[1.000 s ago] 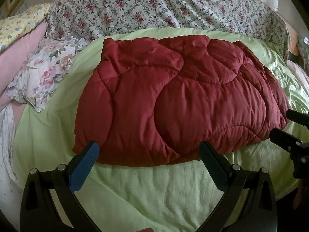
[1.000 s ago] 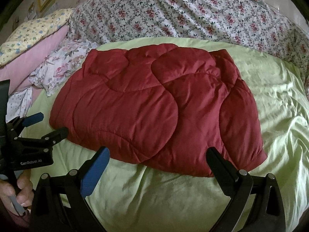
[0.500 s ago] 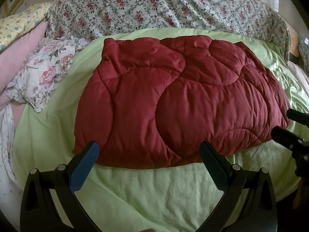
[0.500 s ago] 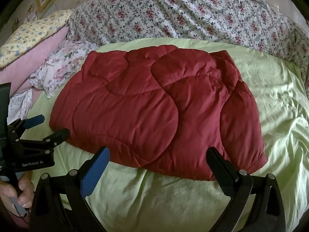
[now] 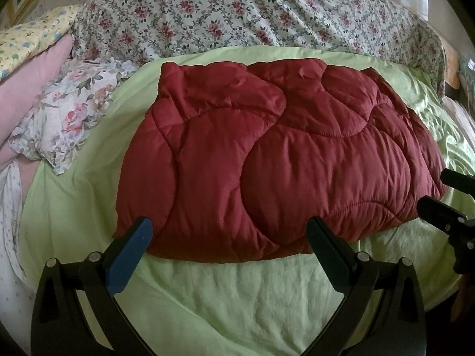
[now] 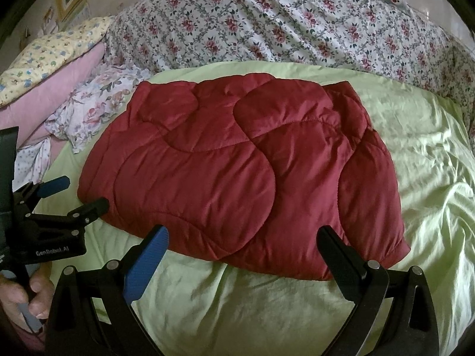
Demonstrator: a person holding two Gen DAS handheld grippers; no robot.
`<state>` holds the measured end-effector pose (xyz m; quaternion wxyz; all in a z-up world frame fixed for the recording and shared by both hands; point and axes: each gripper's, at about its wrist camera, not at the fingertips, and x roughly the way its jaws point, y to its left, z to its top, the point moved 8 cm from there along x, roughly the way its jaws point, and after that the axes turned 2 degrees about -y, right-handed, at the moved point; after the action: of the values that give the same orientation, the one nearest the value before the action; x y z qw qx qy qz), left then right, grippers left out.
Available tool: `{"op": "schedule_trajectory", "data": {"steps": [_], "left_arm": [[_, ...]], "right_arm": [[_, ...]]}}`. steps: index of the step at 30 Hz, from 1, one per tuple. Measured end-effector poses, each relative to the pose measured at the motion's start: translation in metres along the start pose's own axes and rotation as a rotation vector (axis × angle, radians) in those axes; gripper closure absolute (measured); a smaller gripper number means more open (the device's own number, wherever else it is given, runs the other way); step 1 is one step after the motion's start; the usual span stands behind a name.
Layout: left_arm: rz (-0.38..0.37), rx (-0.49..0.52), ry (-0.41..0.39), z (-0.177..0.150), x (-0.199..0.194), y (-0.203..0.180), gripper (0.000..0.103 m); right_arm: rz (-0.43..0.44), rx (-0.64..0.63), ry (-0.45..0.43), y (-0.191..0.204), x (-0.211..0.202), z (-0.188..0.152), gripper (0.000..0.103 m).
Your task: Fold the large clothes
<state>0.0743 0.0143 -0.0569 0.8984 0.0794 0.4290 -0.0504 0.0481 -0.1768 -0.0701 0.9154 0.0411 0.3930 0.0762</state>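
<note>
A dark red quilted garment (image 5: 267, 163) lies folded into a broad rectangle on the light green sheet (image 5: 237, 296) of the bed. In the right wrist view the same red garment (image 6: 237, 172) spreads ahead, its near edge between the fingers. My left gripper (image 5: 230, 231) stands open just short of the near hem, nothing held. My right gripper (image 6: 243, 237) is open too, over the near right part of the hem. The left gripper (image 6: 80, 192) also shows at the left edge of the right wrist view, held by a hand (image 6: 17, 296).
A floral quilt (image 5: 237, 14) is heaped at the far side of the bed. Pink and yellow pillows (image 5: 26, 68) and a flowered pillowcase (image 5: 68, 118) lie at the left. Rumpled green sheet (image 6: 430, 178) spreads to the right of the garment.
Both grippers have drifted slightly; the garment appears a touch lower and nearer in each view. It keeps its folded shape and both grippers stay open.
</note>
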Motion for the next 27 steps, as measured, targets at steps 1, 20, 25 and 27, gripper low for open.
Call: {"op": "schedule_trajectory", "data": {"steps": [1,20,25,27], "left_arm": [[0.001,0.000,-0.001,0.0002,-0.0001,0.0003,0.000],[0.007,-0.012,-0.001,0.0016,-0.0003,0.0032,0.000],[0.017,-0.006,-0.017,0.0041,-0.0014,0.0028,0.000],[0.021,0.000,-0.022,0.0050,-0.0020,0.0019,0.000]], "right_arm": [[0.000,0.000,0.000,0.0001,-0.0001,0.0002,0.002],[0.002,-0.001,-0.004,-0.0006,-0.0025,0.0018,0.002],[0.003,0.000,-0.006,-0.0022,-0.0036,0.0026,0.002],[0.003,0.001,-0.007,-0.0034,-0.0044,0.0031,0.002]]}}
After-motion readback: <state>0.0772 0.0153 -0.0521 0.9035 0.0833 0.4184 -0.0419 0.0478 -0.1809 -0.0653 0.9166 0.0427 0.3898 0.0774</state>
